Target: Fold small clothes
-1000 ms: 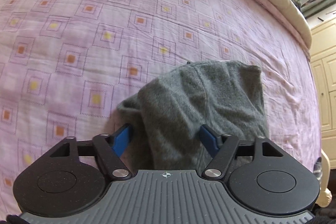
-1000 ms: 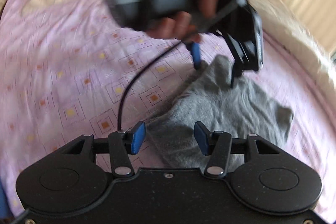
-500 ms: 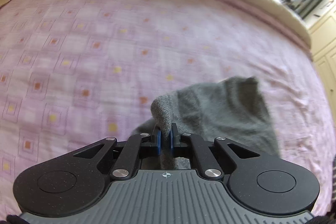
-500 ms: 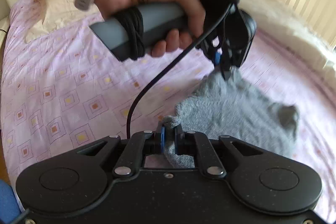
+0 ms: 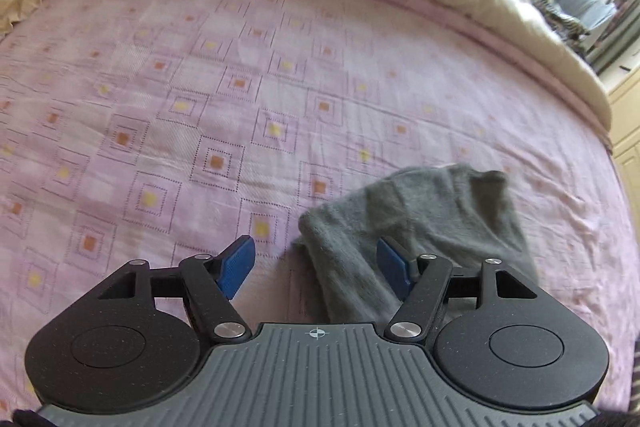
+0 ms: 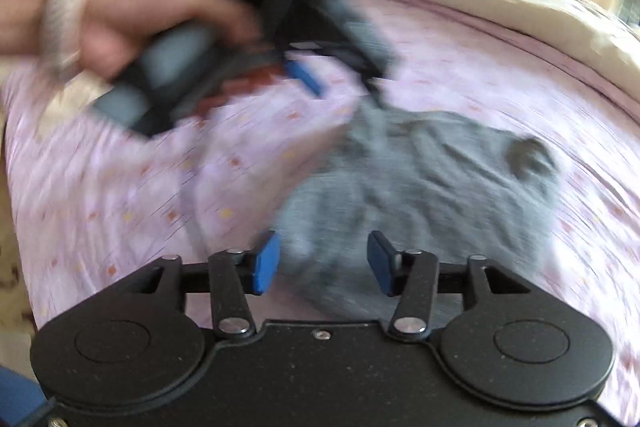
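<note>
Both tools (image 5: 316,263) (image 6: 322,259) now off sock (image 5: 420,223)

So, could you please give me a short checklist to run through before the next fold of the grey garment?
1. Left gripper open, holding nothing: ok.
2. Right gripper open, holding nothing: ok.
3. Grey garment lying on the pink bedsheet, not hanging: ok.
4. Garment flat and smooth: not ok, it looks rumpled, with a raised fold.
5. Edges lined up: cannot tell, the right wrist view is blurred.
</note>
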`<state>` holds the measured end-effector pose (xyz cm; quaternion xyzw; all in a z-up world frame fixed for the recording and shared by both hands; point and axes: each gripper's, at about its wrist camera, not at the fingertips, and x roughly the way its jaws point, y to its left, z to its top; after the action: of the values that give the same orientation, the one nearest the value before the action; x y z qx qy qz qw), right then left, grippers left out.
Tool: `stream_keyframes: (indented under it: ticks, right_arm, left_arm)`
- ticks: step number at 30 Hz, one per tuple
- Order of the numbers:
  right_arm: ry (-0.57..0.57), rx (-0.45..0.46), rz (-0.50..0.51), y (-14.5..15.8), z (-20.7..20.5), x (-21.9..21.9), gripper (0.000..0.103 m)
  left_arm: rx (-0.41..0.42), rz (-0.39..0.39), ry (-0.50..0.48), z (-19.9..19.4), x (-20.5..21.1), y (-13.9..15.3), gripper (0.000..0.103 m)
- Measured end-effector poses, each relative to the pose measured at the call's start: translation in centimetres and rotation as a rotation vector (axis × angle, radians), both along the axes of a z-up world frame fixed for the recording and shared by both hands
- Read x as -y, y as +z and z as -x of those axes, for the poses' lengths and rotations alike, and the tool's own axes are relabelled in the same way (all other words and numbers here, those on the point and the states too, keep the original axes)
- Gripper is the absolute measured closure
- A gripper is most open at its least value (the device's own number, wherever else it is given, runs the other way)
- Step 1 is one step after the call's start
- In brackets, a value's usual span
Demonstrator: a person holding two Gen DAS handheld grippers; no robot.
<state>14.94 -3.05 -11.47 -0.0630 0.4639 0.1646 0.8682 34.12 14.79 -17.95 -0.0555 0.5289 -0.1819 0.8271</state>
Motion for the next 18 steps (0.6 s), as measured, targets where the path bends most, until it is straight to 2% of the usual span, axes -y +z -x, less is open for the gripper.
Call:
stream_keyframes:
  ticks: [3,7,12,18]
  right_arm:
    - [-0.128,-0.017,-0.034,0.5,-0.4,3.3,0.042]
    - [-0.304,-0.056,-0.088,0.2,-0.6,7.3,0.041]
    - [-0.514,-0.127,-0.229,-1.9,0.0,12.1,0.032]
    - [-0.604,-0.183,-0.39,-4.6,0.7,14.8,0.028]
  left_arm:
    - [0.0,0.02,-0.031,2.0,-0.1,0.7,0.032]
    - [-0.067,0.031,-0.082,3.8,0.8,-0.5,0.03]
    - [-0.114,0.034,-0.045,3.3,0.8,-2.3,0.03]
    - [-0.137,0.072,-0.008,0.1,0.6,-3.5,0.029]
